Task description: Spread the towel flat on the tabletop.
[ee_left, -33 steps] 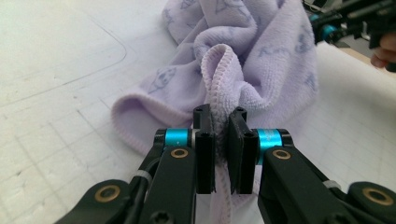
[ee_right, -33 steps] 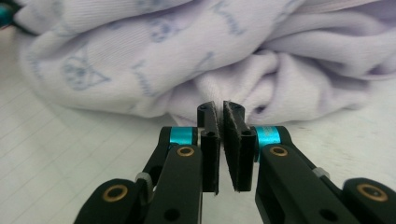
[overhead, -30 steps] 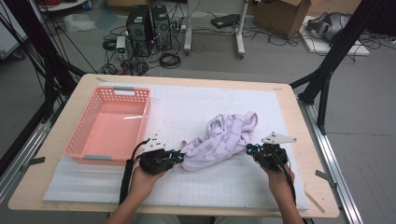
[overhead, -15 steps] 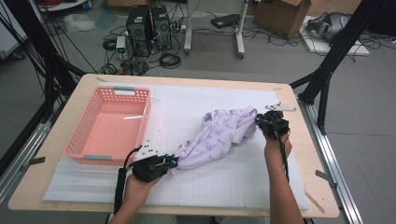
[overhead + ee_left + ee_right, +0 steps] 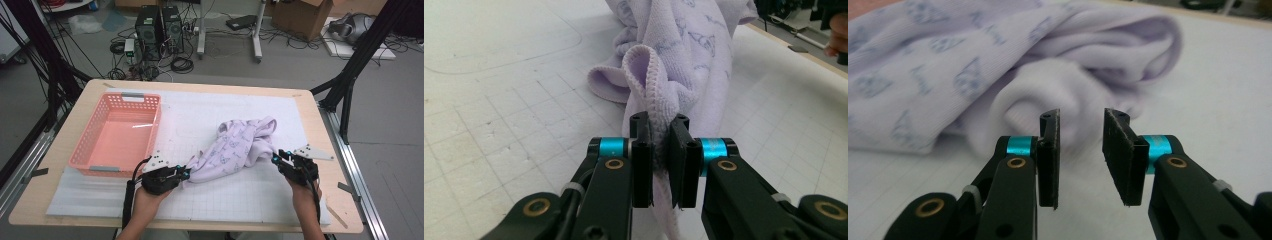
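Observation:
A lilac towel [image 5: 235,150] printed with butterflies lies bunched on the white gridded mat [image 5: 220,200]. My left gripper [image 5: 184,174] is at the towel's near left end and is shut on its hemmed edge. In the left gripper view the pads [image 5: 642,165] pinch the towel [image 5: 684,45] fold. My right gripper [image 5: 276,158] sits just off the towel's right end. Its jaws have just been opening, and in the right gripper view the gripper [image 5: 1080,117] has nothing between its pads. The towel's [image 5: 948,65] rolled edge lies a little beyond them.
A pink plastic basket [image 5: 82,150] stands empty on the left of the table. The wooden table edge [image 5: 45,195] rims the mat. Behind the table the floor holds computer towers [image 5: 157,27], cables and boxes.
Half a second ago the right gripper held the towel's right end stretched farther back. Now it has let go and come back toward the person, and the towel has slumped. The left gripper has stayed put.

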Demonstrator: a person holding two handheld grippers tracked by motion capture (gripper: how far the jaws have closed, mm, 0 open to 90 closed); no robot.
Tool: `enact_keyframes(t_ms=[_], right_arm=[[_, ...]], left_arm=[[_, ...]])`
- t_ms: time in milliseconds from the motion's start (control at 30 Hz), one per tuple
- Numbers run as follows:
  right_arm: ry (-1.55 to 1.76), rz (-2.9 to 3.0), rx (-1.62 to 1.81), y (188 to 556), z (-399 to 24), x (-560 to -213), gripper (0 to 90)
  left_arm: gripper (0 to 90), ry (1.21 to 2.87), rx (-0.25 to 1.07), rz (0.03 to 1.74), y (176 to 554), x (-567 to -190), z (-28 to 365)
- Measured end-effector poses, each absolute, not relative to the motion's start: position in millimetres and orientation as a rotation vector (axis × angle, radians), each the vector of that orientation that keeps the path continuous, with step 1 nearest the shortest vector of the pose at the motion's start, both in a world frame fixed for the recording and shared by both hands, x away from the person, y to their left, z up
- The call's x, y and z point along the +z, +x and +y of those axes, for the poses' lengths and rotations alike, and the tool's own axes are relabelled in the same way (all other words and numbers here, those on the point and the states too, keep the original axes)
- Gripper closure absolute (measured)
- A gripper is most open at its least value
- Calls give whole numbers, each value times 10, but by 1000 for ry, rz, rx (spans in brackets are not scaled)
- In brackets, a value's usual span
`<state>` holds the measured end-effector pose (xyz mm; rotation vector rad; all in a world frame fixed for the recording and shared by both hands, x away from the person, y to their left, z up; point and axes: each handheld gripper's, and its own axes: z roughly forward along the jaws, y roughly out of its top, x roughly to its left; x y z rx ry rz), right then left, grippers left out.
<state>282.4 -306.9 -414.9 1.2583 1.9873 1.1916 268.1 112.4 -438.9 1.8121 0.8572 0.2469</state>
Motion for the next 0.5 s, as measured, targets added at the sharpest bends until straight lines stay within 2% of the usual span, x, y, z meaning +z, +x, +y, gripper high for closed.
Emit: enact_keyframes(t_ms=[200, 333, 367, 467, 500], right_arm=[[1230, 2023, 1260, 2747, -2961, -4101, 650], [1165, 2146, 1319, 2738, -2735, -4151, 651], [1144, 2209, 1265, 2775, -2565, -4228, 616], [1129, 2247, 1222, 2847, -2406, -4319, 598], [1131, 2284, 1214, 2946, -2265, -4412, 541]], left_arm=[[813, 1816, 260, 838, 2672, -4386, 1111], [813, 1820, 255, 830, 2669, -4392, 1095], [813, 1819, 251, 829, 2664, -4392, 1086], [813, 1817, 252, 824, 2648, -4384, 1078], [813, 1816, 249, 822, 2645, -4382, 1079]])
